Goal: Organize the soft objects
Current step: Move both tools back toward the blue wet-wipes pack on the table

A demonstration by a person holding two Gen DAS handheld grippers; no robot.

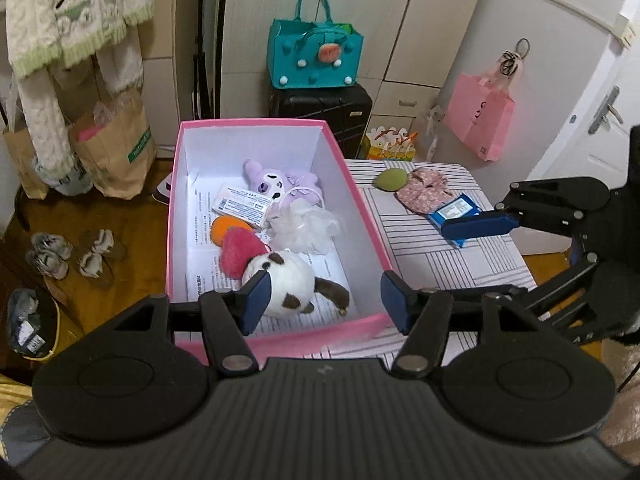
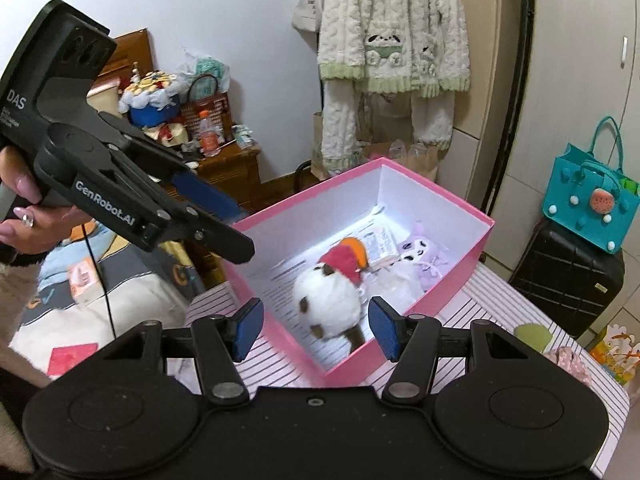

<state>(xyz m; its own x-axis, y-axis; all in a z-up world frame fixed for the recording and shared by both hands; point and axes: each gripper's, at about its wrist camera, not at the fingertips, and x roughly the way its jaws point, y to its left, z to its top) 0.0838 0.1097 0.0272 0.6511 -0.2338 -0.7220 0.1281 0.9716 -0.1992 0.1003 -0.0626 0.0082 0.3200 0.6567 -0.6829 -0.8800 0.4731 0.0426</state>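
Note:
An open pink box [image 1: 372,236] stands on a striped table [image 1: 440,256]. In it lie a white and brown plush [image 1: 288,284], a red heart plush [image 1: 236,252], an orange piece [image 1: 222,230], a white mesh pouf [image 1: 308,226], a purple plush [image 1: 276,182] and a labelled packet [image 1: 240,204]. My left gripper [image 1: 326,300] hovers open over the box's near end, nothing between its pads. My right gripper [image 2: 316,328] is open too, above the near corner of the box [image 2: 300,196] and the white plush [image 2: 328,300]. A green puff [image 1: 390,180], a floral cloth piece [image 1: 426,192] and a blue packet [image 1: 456,212] lie on the table.
A teal bag [image 1: 316,56] sits on a black suitcase [image 1: 320,108] behind the box. A pink paper bag [image 1: 478,116] hangs by the door. Paper bags [image 1: 116,152] and shoes [image 1: 72,256] are on the floor at left. A bed [image 2: 80,300] and a cluttered nightstand [image 2: 228,164] lie beyond the table.

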